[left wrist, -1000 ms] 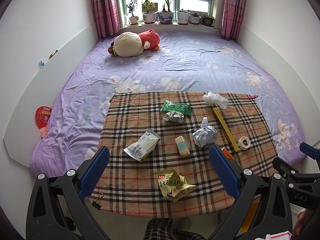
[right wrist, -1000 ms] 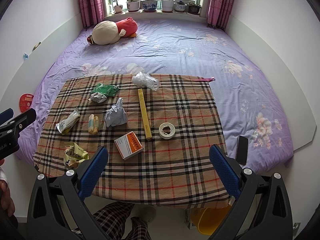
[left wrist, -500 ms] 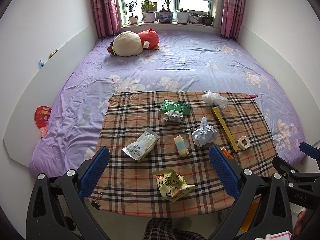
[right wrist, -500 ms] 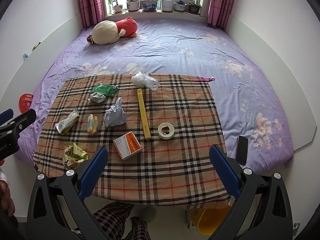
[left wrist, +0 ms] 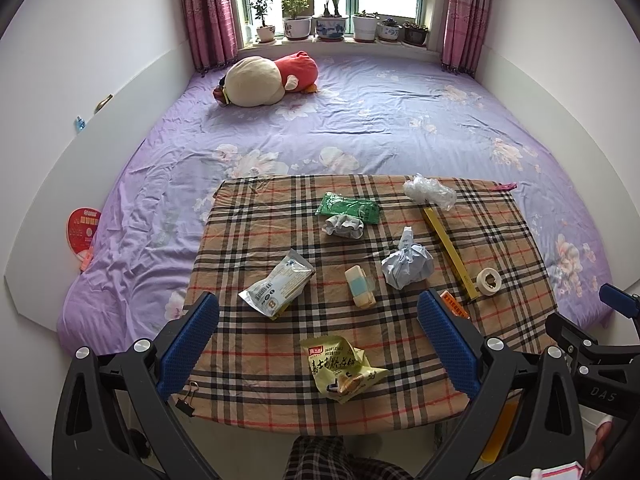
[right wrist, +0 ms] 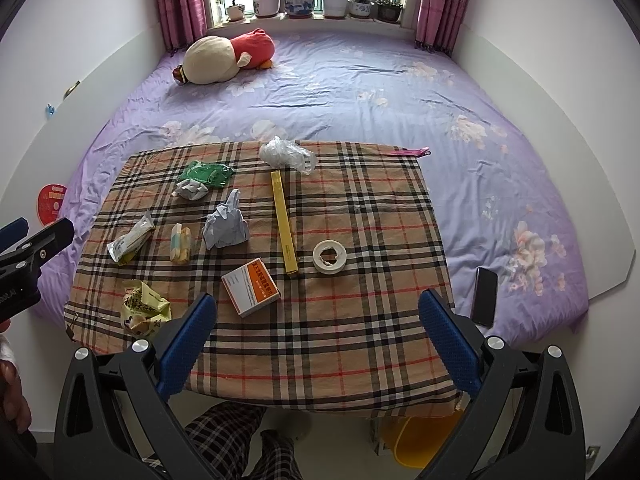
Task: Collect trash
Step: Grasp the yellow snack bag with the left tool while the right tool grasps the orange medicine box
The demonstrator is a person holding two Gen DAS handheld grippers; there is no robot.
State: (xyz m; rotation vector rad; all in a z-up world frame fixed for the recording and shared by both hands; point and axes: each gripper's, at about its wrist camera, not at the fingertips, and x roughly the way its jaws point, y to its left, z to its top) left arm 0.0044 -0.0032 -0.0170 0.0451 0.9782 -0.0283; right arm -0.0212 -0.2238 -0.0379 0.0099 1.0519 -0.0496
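Both claws, the left gripper (left wrist: pixel 318 344) and right gripper (right wrist: pixel 316 338), are held spread and empty over the near edge of the plaid table (right wrist: pixel 360 332). Ahead of them seven trash pieces are counted, among them one yellow snack wrapper (left wrist: pixel 340 366) between the left fingers. One yellow ruler (right wrist: pixel 283 222) points away lengthwise.

tan plaid tablecloth (left wrist: pixel 256 356), purple floral bedsheet (left wrist: pixel 360 120) — green wrapper (left wrist: pixel 348 208), yellow box (right wrist: pixel 283 220)

We read "DAS" on the black tool (left wrist: pixel 600 394) at the right edge; the yellow snack wrapper (left wrist: pixel 340 366) shows Chinese characters and a date we cannot make out.
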